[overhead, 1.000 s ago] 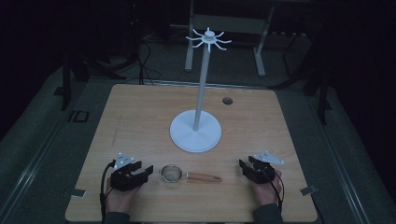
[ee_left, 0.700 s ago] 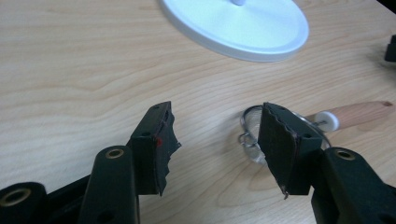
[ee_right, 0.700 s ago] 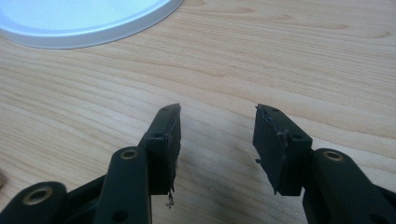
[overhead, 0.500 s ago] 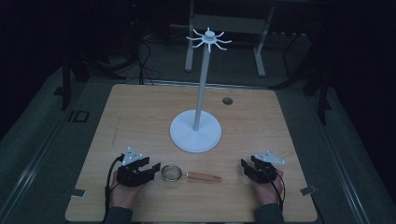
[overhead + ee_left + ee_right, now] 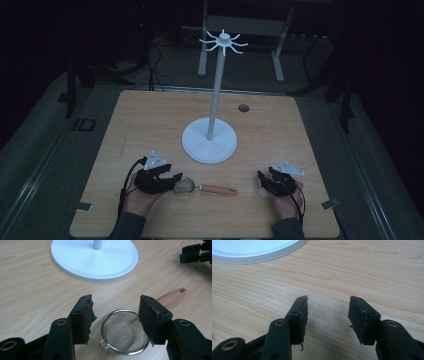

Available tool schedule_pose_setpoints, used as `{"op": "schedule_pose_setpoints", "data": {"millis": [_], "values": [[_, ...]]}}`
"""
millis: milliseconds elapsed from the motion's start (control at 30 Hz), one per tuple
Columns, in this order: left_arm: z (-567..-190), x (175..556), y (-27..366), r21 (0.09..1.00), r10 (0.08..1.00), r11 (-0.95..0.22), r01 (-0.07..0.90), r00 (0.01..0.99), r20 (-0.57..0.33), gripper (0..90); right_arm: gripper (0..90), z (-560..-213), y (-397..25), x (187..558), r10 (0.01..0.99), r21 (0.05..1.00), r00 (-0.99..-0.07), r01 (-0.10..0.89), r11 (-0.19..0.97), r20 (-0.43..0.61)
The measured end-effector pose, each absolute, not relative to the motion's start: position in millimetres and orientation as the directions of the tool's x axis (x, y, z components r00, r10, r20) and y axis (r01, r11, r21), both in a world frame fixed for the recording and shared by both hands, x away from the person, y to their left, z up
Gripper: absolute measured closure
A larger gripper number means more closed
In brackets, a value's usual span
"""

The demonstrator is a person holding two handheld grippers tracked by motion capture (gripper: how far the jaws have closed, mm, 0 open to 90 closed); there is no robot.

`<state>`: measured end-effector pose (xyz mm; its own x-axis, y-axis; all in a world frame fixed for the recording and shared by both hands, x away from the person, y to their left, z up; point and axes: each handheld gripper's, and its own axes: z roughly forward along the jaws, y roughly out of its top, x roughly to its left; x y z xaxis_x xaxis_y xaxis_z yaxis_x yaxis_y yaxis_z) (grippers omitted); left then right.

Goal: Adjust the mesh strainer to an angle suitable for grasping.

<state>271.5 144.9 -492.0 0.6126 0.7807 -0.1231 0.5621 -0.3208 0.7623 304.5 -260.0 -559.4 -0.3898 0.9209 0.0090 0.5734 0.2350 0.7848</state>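
Since the earlier frames the left gripper [image 5: 172, 181] has slid rightward along the lower edge of the high view until it sits just beside the small mesh strainer [image 5: 184, 186], which lies on the table [image 5: 280, 125] at lower centre with its wooden handle [image 5: 218, 189] pointing right; the right gripper [image 5: 265, 179] rests at lower right, well apart from it. In the left gripper view, the fingers [image 5: 83, 317] stand apart on either side of the strainer's wire bowl [image 5: 123, 333] at bottom centre, with the white stand base [image 5: 95, 260] across the top. In the right gripper view, the fingers [image 5: 299, 315] are apart over bare wood, the base's rim [image 5: 259, 251] at upper left.
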Motion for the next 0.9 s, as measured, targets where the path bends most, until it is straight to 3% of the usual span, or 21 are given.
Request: {"op": "schedule_pose_setpoints", "data": {"millis": [467,900], "values": [[-484.6,283.3,118.2,0.715,0.671,-0.483,0.505,0.738,-0.068,50.8,47.2,-559.4,-264.1,305.9,0.927,0.786,-0.375,0.581,0.214,0.025],[-484.4,294.1,94.4,0.656,0.572,-0.602,0.455,0.819,-0.042,50.6,45.8,-559.4,-264.9,306.7,0.926,0.782,-0.376,0.585,0.215,0.026]]}}
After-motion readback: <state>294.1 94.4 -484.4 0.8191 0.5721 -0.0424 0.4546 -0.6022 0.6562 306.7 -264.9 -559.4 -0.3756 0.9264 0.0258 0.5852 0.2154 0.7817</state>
